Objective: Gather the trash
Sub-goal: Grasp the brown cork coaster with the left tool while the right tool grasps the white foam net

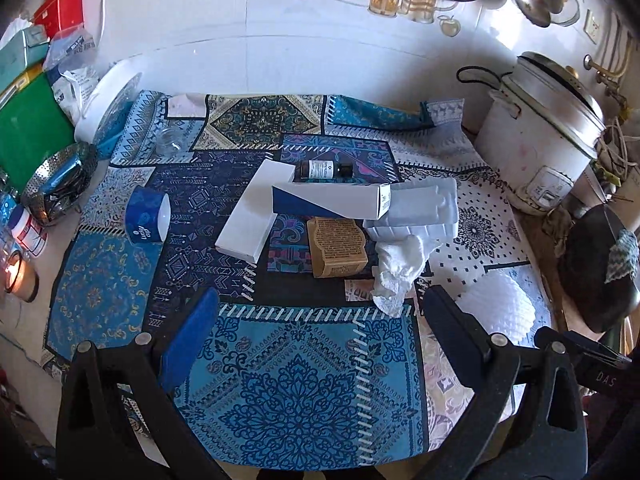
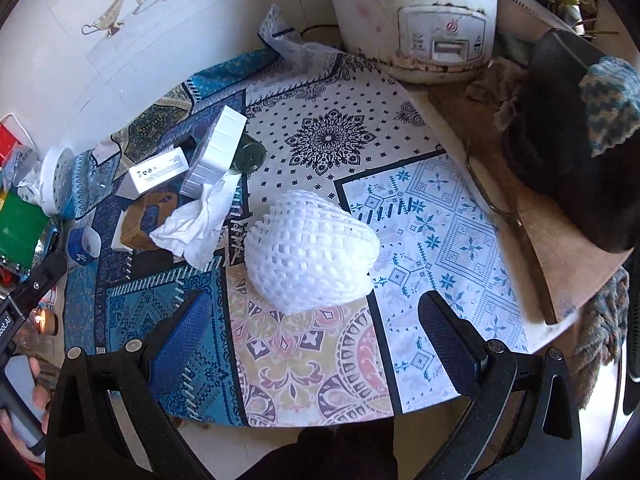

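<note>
Trash lies on a patterned cloth [image 1: 304, 364]. In the left wrist view I see a blue paper cup [image 1: 148, 216] on its side, a flat white box [image 1: 252, 212], a blue-and-white carton [image 1: 332, 202], a small dark bottle [image 1: 322, 170], a brown box [image 1: 338, 252], a crumpled tissue [image 1: 396, 272] and a white foam net [image 1: 498, 306]. My left gripper [image 1: 320, 312] is open and empty, short of the pile. In the right wrist view the foam net [image 2: 310, 246] lies just ahead of my open, empty right gripper [image 2: 316, 316]; the tissue [image 2: 200, 220] is to its left.
A white rice cooker [image 1: 540, 144] stands at the back right, with a dark pan [image 2: 572, 152] beside it. A steel strainer [image 1: 56, 188], a lit candle [image 1: 18, 276], jars and packets crowd the left edge. The wall is close behind.
</note>
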The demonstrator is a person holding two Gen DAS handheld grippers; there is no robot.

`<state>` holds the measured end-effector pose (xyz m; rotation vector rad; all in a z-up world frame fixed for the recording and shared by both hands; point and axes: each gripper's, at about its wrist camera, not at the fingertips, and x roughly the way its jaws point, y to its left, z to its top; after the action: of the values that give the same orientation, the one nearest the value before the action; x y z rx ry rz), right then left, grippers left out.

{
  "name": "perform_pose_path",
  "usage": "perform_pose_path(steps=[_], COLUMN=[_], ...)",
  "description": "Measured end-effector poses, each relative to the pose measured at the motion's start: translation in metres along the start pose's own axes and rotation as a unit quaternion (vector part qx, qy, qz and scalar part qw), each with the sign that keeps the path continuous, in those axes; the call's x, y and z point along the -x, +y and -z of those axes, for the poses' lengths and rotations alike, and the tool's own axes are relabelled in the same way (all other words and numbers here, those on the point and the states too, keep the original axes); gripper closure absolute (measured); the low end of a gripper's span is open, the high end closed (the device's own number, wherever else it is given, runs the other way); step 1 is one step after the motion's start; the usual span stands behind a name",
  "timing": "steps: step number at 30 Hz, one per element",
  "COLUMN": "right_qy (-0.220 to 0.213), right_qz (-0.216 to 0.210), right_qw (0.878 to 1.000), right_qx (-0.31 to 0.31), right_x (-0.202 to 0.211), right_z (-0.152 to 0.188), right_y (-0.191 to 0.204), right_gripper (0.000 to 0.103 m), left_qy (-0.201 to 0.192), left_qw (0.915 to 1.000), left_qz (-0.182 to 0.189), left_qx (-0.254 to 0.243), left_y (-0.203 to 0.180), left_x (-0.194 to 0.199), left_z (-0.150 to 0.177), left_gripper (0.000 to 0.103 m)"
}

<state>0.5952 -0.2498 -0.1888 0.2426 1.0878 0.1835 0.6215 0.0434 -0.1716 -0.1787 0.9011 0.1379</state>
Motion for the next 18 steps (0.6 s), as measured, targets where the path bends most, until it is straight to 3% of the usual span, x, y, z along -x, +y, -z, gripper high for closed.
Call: perform_pose_path(steps=[8, 15, 18], right_qy=[0.075, 0.109, 0.107], right_qz=[-0.036, -0.032, -0.033], right_qw=[0.996, 0.991, 0.991], right_qx=[0.029, 0.072, 0.077], right_x=[-0.053, -0.08, -0.083], right_z=[-0.018, -0.02, -0.023], right_y=[0.007, 0.019, 0.019], right_gripper=[0.001, 0.001, 0.009], left_qy=[0.027, 0.054, 0.058], left_qw=[0.9988, 0.9967, 0.9963], left_qz=[-0.034, -0.048, -0.049], left_qx=[0.021, 0.037, 0.039], left_y=[-0.013, -0.012, -0.013], left_x=[-0.065, -0.102, -0.108], left_z=[-0.021, -0.024, -0.024], left_gripper=[0.004, 0.022, 0.03])
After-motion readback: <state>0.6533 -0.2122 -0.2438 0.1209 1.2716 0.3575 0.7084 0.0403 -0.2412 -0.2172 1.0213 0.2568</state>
